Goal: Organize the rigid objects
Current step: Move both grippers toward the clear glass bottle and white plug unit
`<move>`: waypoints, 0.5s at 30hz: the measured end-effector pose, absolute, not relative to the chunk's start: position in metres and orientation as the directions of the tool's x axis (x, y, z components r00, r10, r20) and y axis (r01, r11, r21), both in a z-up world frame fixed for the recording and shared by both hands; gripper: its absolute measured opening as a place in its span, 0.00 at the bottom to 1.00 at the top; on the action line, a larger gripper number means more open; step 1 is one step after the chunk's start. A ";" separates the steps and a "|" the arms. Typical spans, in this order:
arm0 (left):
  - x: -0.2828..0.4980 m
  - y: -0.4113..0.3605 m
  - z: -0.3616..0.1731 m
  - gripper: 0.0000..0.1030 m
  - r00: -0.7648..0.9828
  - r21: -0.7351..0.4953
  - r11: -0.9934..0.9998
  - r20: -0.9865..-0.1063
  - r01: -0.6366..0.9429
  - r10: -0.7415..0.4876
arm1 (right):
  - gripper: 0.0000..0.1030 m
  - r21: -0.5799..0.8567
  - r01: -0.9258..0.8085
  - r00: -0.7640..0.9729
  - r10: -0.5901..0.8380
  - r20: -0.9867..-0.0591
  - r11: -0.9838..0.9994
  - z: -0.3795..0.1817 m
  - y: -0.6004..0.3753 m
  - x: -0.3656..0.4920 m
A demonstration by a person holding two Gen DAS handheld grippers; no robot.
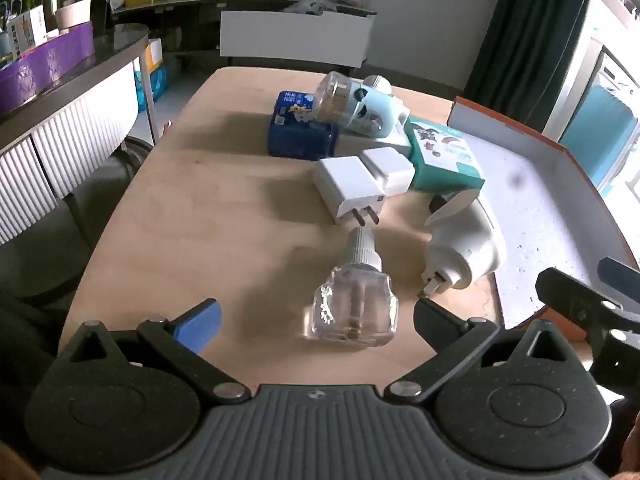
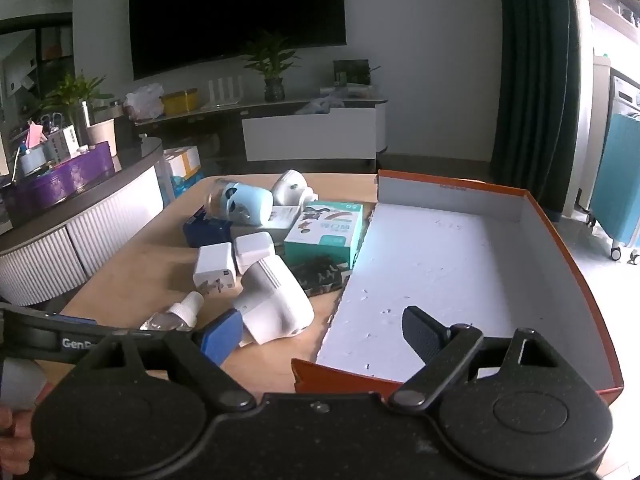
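Note:
A clear refill bottle with a white cap [image 1: 355,292] lies on the wooden table [image 1: 192,216] between the fingers of my open, empty left gripper [image 1: 316,320]. It also shows in the right wrist view [image 2: 176,314]. Beside it lie a white plug-in heater [image 1: 464,244] [image 2: 274,300], two white chargers [image 1: 348,188] [image 1: 390,170], a teal box [image 1: 446,156] [image 2: 326,232], a blue box [image 1: 298,132] and a pale blue vaporizer [image 1: 360,106]. My right gripper [image 2: 324,336] is open and empty over the near corner of the orange-rimmed box [image 2: 572,256].
The orange-rimmed box with a white inside [image 1: 560,208] fills the table's right side. A camouflage-patterned item [image 2: 320,276] lies against its left wall. A curved counter [image 1: 72,76] with a purple tin stands at the left, a TV bench behind.

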State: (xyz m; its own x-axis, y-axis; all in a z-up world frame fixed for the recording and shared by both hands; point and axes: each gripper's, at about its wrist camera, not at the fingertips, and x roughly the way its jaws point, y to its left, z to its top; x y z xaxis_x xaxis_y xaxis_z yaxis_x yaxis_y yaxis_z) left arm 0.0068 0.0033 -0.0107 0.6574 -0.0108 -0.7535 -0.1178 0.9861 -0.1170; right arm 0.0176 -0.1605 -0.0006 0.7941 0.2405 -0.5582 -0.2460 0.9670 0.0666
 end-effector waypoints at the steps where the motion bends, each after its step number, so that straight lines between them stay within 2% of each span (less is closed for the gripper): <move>1: 0.008 0.004 -0.012 1.00 0.656 -0.120 0.986 -0.754 -0.118 -0.013 | 0.99 0.069 -0.246 0.793 0.242 -0.559 0.967 -0.001 -0.161 0.018; 15: 0.010 0.000 -0.016 1.00 0.648 -0.110 0.989 -0.761 -0.104 -0.016 | 0.99 0.078 -0.255 0.780 0.252 -0.573 0.964 -0.003 -0.158 0.019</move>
State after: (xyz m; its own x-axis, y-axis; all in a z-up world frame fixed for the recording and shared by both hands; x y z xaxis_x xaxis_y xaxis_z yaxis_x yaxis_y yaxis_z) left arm 0.0095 -0.0004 -0.0158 0.6481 -0.0162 -0.7614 -0.1041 0.9885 -0.1096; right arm 0.0190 -0.1578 -0.0025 0.7798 0.2525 -0.5728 -0.2546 0.9639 0.0782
